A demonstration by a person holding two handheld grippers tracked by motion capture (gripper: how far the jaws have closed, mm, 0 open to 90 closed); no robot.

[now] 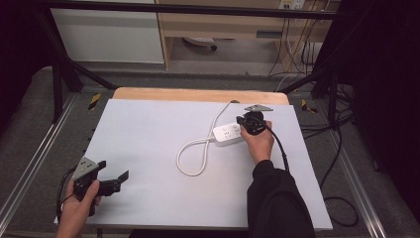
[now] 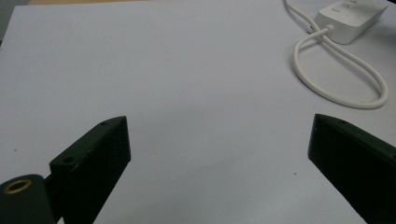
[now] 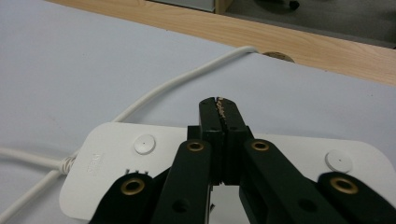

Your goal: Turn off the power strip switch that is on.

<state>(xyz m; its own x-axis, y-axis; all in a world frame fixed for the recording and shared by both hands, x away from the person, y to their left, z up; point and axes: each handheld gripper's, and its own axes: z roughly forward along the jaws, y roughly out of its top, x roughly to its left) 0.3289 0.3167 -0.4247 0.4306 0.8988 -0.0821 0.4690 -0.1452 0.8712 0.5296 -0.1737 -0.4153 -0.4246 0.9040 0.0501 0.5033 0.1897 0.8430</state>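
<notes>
Right gripper (image 1: 246,120) is hovering over the white power strip (image 1: 227,134), jaws pressed together with nothing between them; in the right gripper view the closed tips (image 3: 219,112) are sitting above the strip's top face (image 3: 116,158), contact can't be confirmed.

Strip is lying flat on the grey mat (image 1: 148,148), right of centre toward the far edge. Its white cord (image 1: 195,153) is looping toward the near side, crossing itself, then running off over the far edge onto the wooden table strip (image 1: 198,94).

Left gripper (image 1: 111,181) is resting at the near-left corner of the mat, jaws standing wide apart, holding nothing. Left gripper view is showing bare mat (image 2: 187,93) between the jaws, strip (image 2: 348,21) and cord loop (image 2: 345,79) well off to the far right.

Open room: whole left half and near-centre of the mat. The cord loop is taking the middle. No containers on the mat.
</notes>
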